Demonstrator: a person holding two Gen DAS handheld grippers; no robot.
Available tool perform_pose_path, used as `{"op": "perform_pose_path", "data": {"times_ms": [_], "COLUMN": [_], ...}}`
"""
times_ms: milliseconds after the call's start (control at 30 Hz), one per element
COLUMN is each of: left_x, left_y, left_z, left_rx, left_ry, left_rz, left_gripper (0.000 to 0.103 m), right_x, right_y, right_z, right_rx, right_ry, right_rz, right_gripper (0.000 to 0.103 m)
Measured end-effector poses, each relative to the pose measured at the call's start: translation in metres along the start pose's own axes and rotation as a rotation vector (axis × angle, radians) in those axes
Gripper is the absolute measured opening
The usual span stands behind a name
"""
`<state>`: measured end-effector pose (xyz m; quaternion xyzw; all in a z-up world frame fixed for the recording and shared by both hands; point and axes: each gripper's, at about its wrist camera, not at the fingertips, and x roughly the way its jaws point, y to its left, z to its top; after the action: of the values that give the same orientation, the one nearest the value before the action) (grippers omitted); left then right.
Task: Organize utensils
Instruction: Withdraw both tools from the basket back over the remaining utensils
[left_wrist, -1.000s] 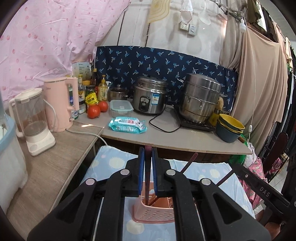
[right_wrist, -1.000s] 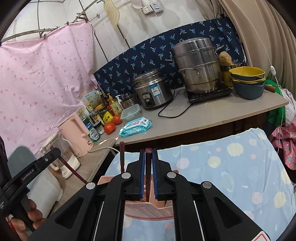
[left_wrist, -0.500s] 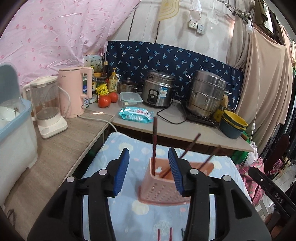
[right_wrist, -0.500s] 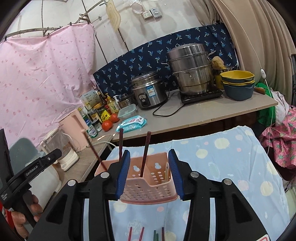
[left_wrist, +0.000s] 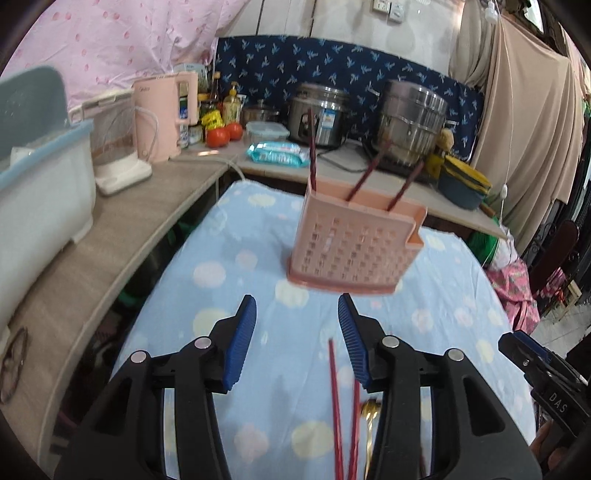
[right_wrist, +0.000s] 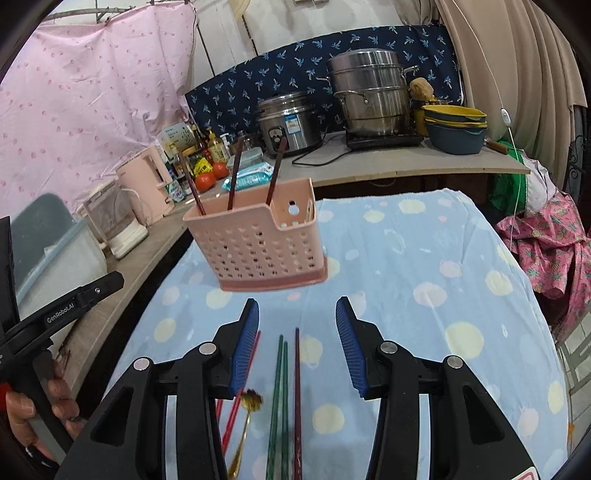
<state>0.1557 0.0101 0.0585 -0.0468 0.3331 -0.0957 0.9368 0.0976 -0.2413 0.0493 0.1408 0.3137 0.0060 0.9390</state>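
I read "GenRobot.AI" on the left gripper (right_wrist: 79, 299), "DAS" on the right gripper (left_wrist: 517, 343). Both released, nothing btwn jaws. Pink perforated basket (right_wrist: 258, 240) stands on the dotted blue cloth (right_wrist: 406, 277) w/ three dark red chopsticks (right_wrist: 275, 171); more chopsticks (right_wrist: 282, 387) and a gold spoon (right_wrist: 245, 417) lie nearer me.

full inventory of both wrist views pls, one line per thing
utensil holder: 1, pink, on the blue cloth
chopsticks in holder: 3, dark red, leaning
loose chopsticks: red pair, green pair, one dark red, lying on cloth
spoon: 1, gold, lying on cloth
cloth: 1, light blue, spotted
rice cooker: 1, steel, on counter
steamer pot: 1, steel, on counter
bowls: stack, yellow and blue
kettle: 1, pink
tomatoes: 2, red
wipes pack: 1, teal
left hand-held gripper: open, empty
right hand-held gripper: open, empty
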Motion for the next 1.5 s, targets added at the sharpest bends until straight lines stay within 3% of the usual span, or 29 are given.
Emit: {"op": "perform_pose_path", "data": {"times_ms": [333,667,833,1067,1500], "left_x": [-0.001,-0.009,-0.011,-0.012,-0.010], "left_y": [0.009,0.005,0.001,-0.001,-0.008], "left_z": [-0.082,-0.129,-0.140,-0.151,-0.157], "left_rx": [-0.009,-0.004,0.015,0.017,0.040], "left_ry": [0.170,0.246,0.262,0.284,0.302], "left_rz": [0.004,-0.007,-0.009,-0.015,-0.026], "left_gripper": [0.044,0.044,0.044,0.044,0.044], "right_x": [-0.010,-0.011,-0.009,-0.004,0.003], "right_y": [-0.011,-0.004,0.001,0.003,0.004], "right_z": [-0.084,-0.133,-0.146,-0.154,-0.158], "right_rx": [-0.017,-0.070,-0.096,-0.114,-0.123], "right_ry": [0.155,0.231,0.249,0.268,0.287], "right_rz": [-0.044,-0.063,-0.067,-0.067,-0.066], "right_gripper": [0.043,0.043,0.039,0.022,0.016]}}
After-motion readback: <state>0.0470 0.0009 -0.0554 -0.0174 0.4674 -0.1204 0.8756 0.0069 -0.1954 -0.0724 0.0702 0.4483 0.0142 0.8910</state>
